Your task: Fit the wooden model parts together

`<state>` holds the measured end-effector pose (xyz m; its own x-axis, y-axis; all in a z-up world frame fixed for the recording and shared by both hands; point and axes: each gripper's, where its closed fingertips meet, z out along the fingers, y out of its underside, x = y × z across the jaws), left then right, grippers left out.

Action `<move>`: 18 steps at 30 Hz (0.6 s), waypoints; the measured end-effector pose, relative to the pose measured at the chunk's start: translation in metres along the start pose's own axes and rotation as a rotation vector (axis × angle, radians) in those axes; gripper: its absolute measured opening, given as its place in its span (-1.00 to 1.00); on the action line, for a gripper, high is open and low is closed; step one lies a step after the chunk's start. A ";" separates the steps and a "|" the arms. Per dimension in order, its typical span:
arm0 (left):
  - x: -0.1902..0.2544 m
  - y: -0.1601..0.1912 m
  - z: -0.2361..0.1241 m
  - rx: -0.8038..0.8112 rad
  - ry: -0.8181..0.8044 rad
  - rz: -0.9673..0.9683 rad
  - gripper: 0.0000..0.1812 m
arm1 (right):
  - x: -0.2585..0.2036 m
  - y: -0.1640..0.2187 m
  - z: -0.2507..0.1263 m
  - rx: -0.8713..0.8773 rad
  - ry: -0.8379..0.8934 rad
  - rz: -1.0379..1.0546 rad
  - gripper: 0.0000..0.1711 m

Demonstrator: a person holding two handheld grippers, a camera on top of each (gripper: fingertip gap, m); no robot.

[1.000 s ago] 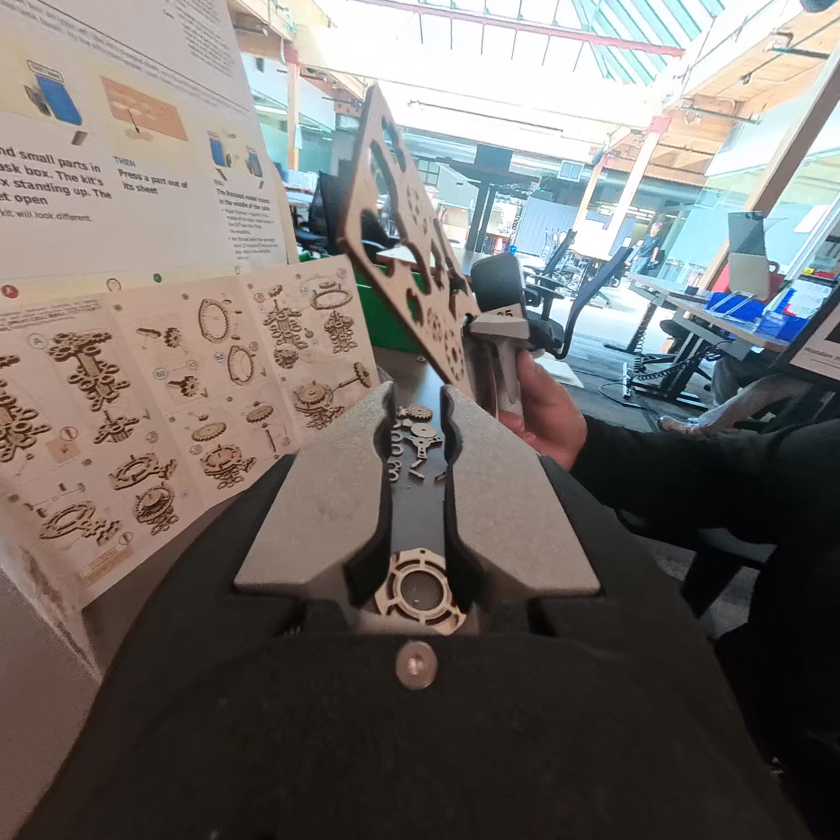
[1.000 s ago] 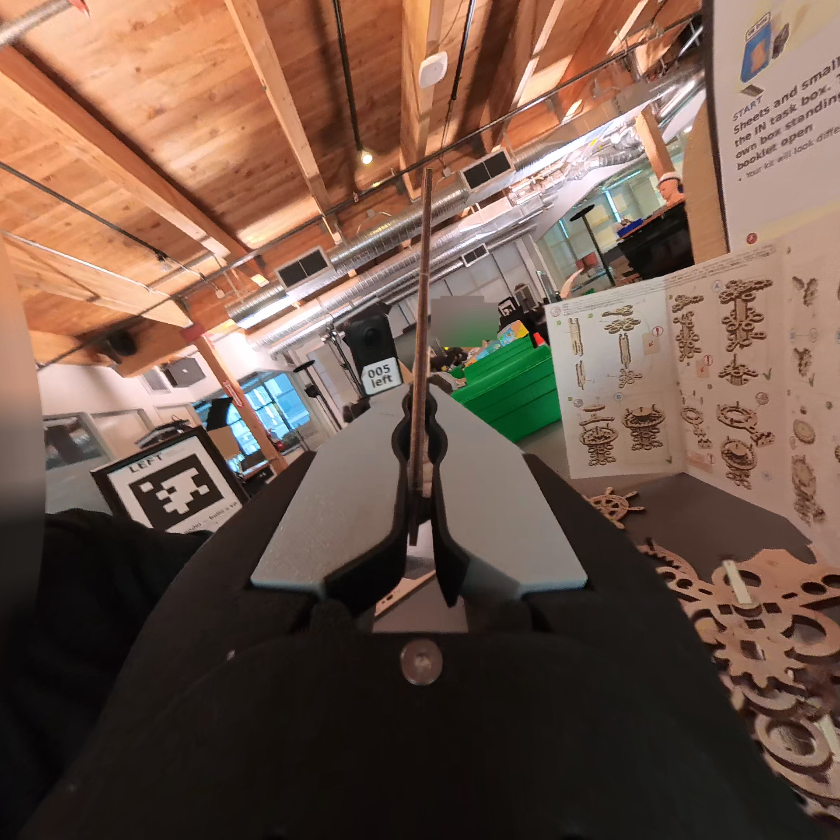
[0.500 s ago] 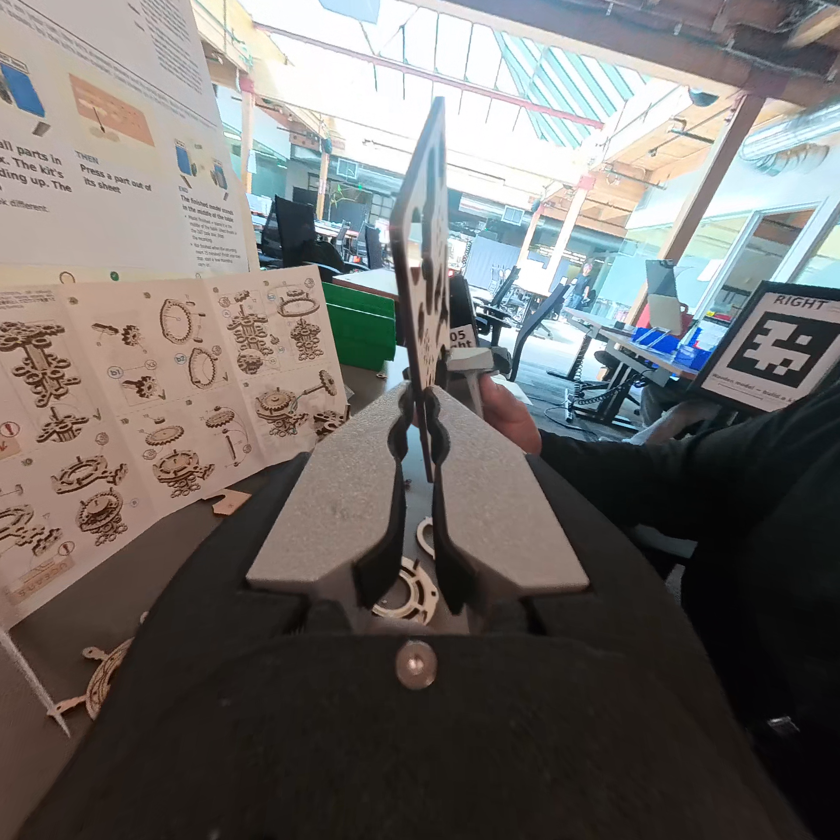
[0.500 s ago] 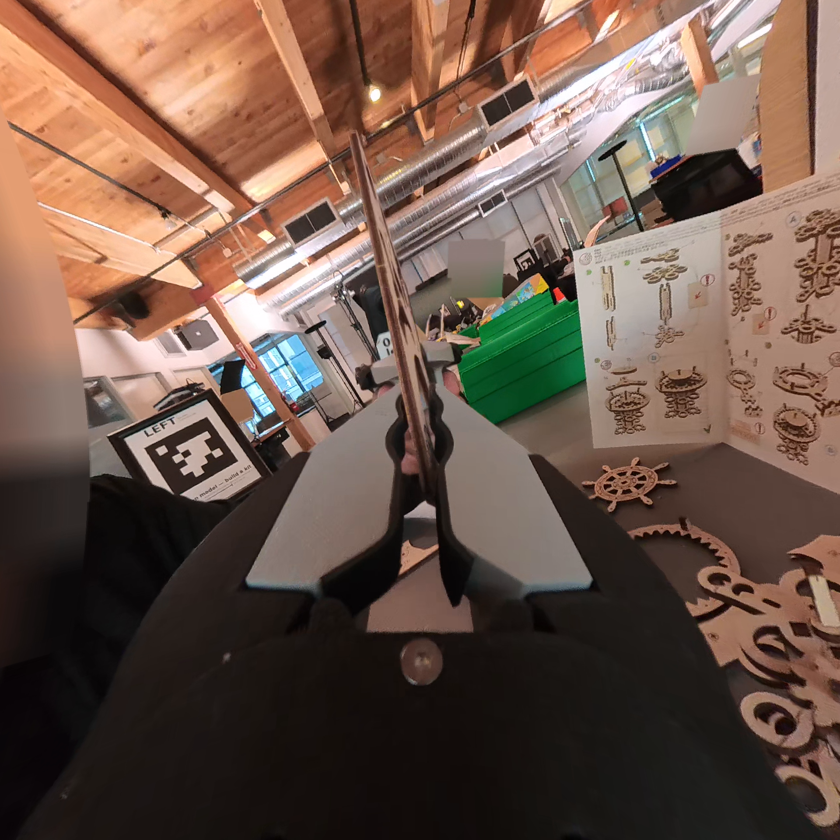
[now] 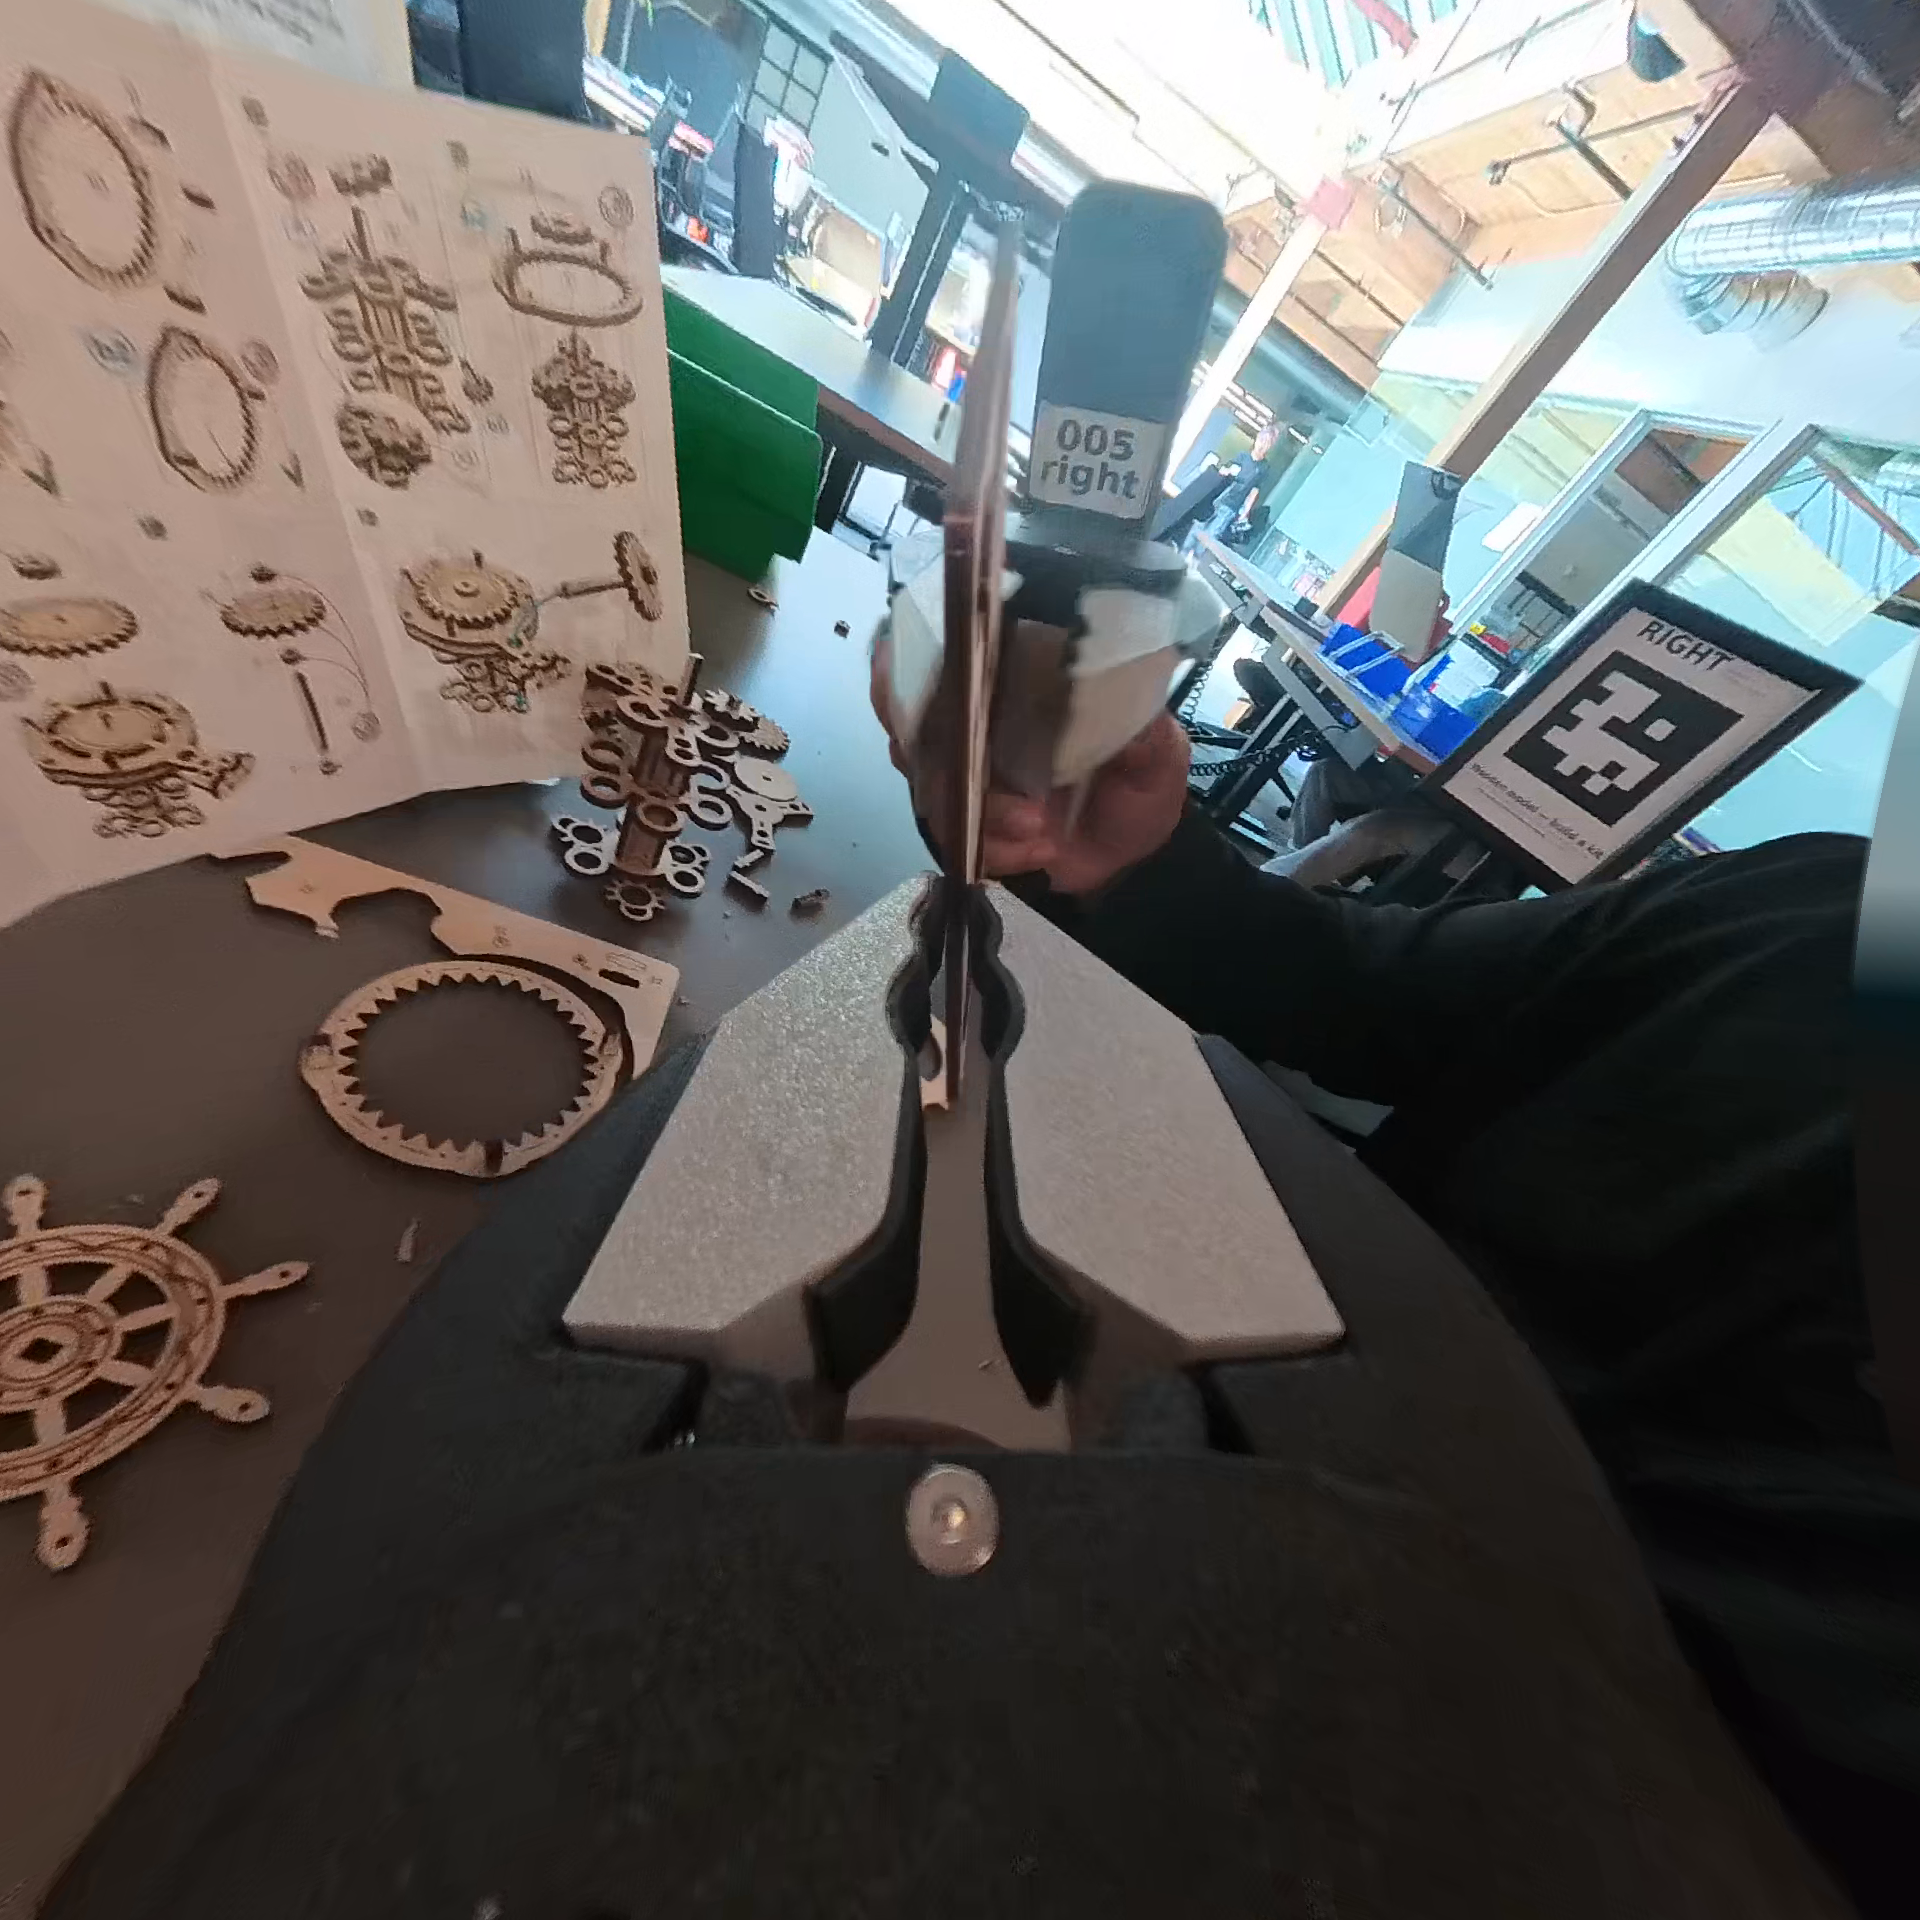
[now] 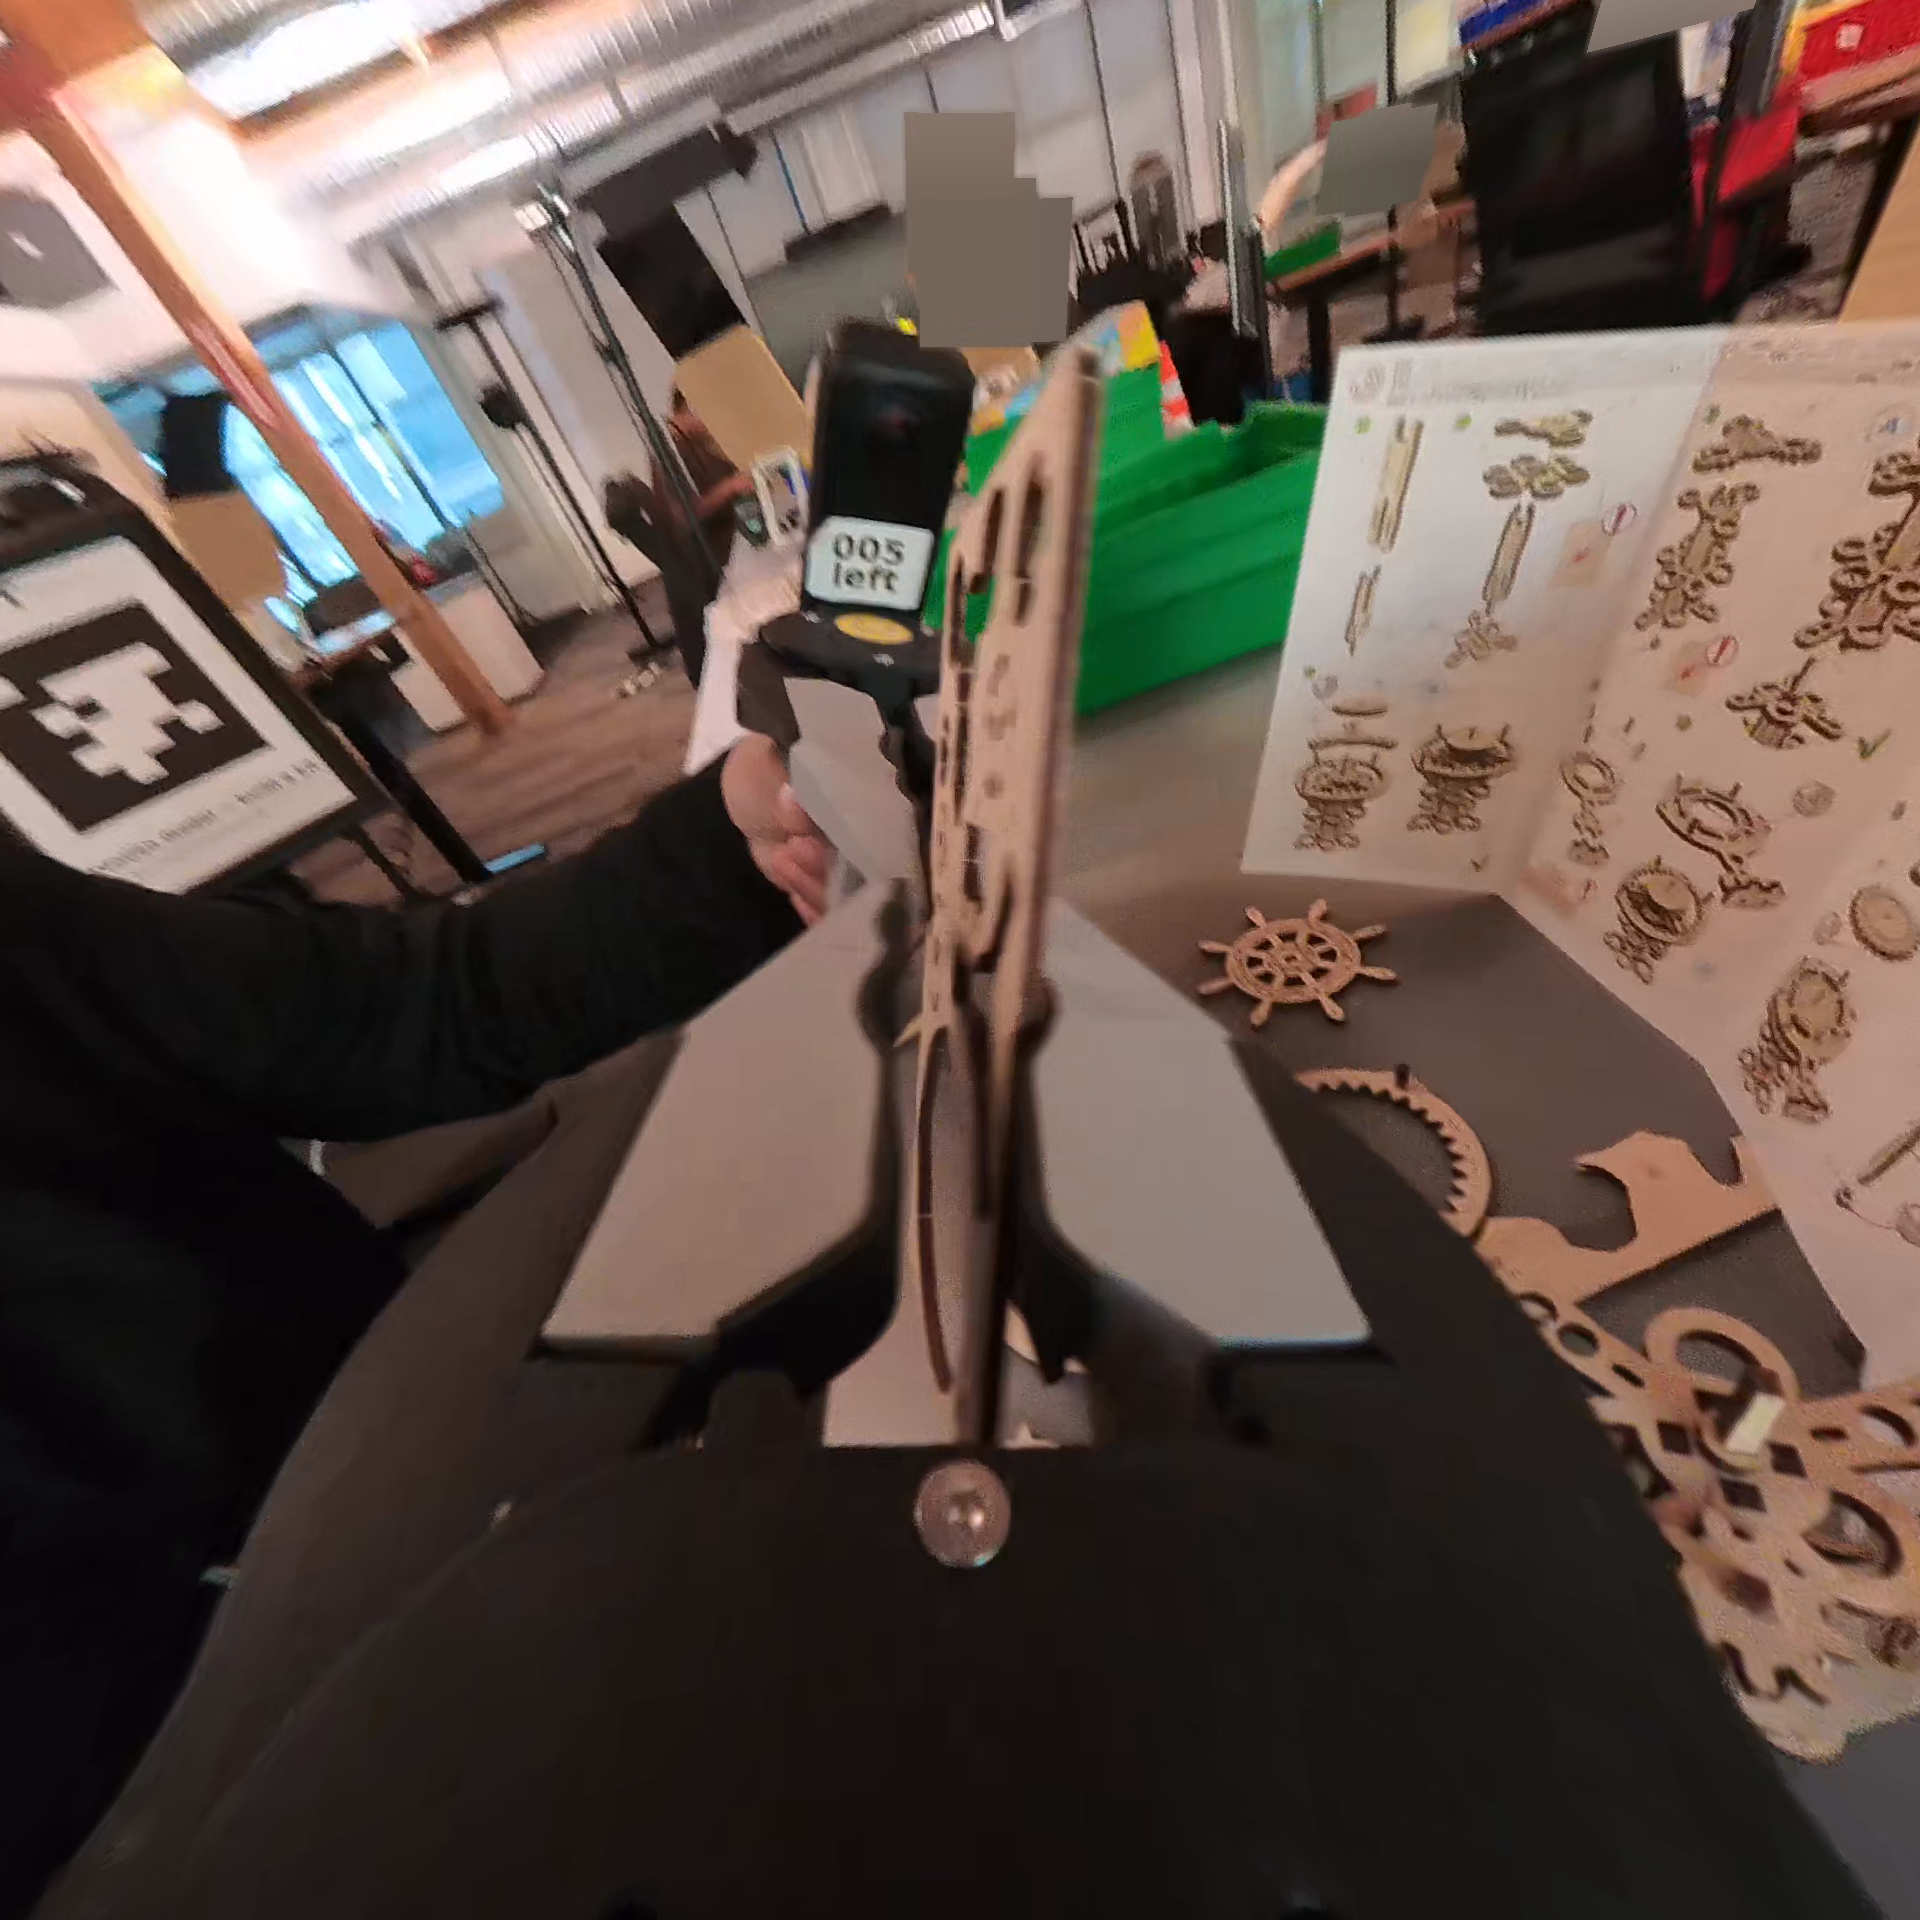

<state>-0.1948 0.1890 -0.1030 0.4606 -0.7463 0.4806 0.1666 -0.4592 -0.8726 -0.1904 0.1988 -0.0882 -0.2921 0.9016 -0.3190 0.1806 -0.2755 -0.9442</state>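
Observation:
A thin laser-cut wooden sheet [image 5: 987,582] with part cut-outs stands on edge above the dark table, seen edge-on. My left gripper [image 5: 961,920] is shut on its near edge. The sheet's face [image 6: 1013,665] shows in the right wrist view, where my right gripper [image 6: 961,935] is shut on its opposite edge. Each gripper shows in the other's view, the right gripper [image 5: 1039,675] and the left gripper [image 6: 862,727], facing one another across the sheet. A part-built gear model [image 5: 665,769] stands on the table to the left.
On the table lie a ship's wheel [image 5: 94,1340] [image 6: 1294,961], a toothed ring [image 5: 468,1060] and a leftover sheet piece [image 5: 447,914]. A folded instruction booklet [image 5: 312,468] stands behind them. Green bins [image 6: 1174,561] are farther back. Marker signs stand on both sides. Less than 4 cm separates the two grippers' tips. It is some 15 cm from my left tips to the ship's wheel [image 5: 94,1340]. Look for it in the right wrist view [image 6: 1285,972] too.
My left gripper was open and clear of the sheet; it has come onto the sheet's edge and shut on it. Both grippers have tilted down, bringing the table into view.

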 end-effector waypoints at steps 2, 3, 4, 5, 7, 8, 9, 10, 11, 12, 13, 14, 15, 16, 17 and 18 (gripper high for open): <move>-0.001 -0.001 0.002 0.015 -0.009 0.008 -0.99 | -0.001 0.001 0.000 -0.004 -0.011 0.002 -1.00; -0.001 -0.003 0.001 0.029 -0.007 0.013 -0.99 | -0.002 0.002 0.000 -0.006 -0.026 0.024 -0.99; 0.000 -0.006 0.001 0.048 0.002 0.018 -0.99 | -0.001 0.001 -0.001 -0.004 -0.038 0.043 -1.00; 0.002 -0.008 0.001 0.063 0.007 0.024 -0.99 | -0.001 0.001 -0.002 0.005 -0.052 0.060 -0.99; 0.000 -0.008 0.002 0.071 -0.014 0.041 -0.99 | 0.003 0.002 -0.002 0.021 -0.052 0.095 -0.99; -0.002 -0.009 0.002 0.075 -0.028 0.051 -0.99 | 0.006 0.002 -0.002 0.031 -0.050 0.111 -0.98; -0.003 -0.009 0.003 0.083 -0.037 0.059 -0.99 | 0.008 0.003 -0.002 0.040 -0.046 0.129 -0.96; -0.003 -0.010 0.004 0.093 -0.038 0.061 -0.99 | 0.012 0.004 -0.002 0.043 -0.035 0.142 -0.90; -0.004 -0.011 0.004 0.104 -0.044 0.055 -0.99 | 0.016 0.006 -0.002 0.040 -0.021 0.148 -0.84; -0.008 -0.011 0.005 0.108 -0.066 0.047 -1.00 | 0.018 0.007 -0.002 0.046 -0.014 0.155 -0.74; -0.010 -0.011 0.006 0.108 -0.085 0.044 -0.99 | 0.018 0.005 -0.003 0.062 -0.018 0.163 -0.66; -0.010 -0.010 0.007 0.106 -0.092 0.042 -0.99 | 0.019 0.002 -0.004 0.080 -0.021 0.168 -0.64; -0.010 -0.010 0.008 0.105 -0.099 0.038 -0.99 | 0.021 0.001 -0.004 0.091 -0.012 0.173 -0.63; -0.010 -0.010 0.009 0.103 -0.108 0.037 -0.99 | 0.024 0.000 -0.004 0.099 0.005 0.178 -0.60; -0.010 -0.009 0.010 0.099 -0.115 0.038 -0.99 | 0.026 0.000 -0.004 0.107 0.024 0.181 -0.54; -0.010 -0.008 0.011 0.090 -0.122 0.043 -0.99 | 0.029 0.000 -0.003 0.109 0.044 0.181 -0.48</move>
<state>-0.1910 0.2054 -0.1020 0.5702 -0.6979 0.4333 0.2192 -0.3791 -0.8990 -0.1959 0.2261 -0.0977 -0.2223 0.8473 -0.4823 0.1230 -0.4664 -0.8760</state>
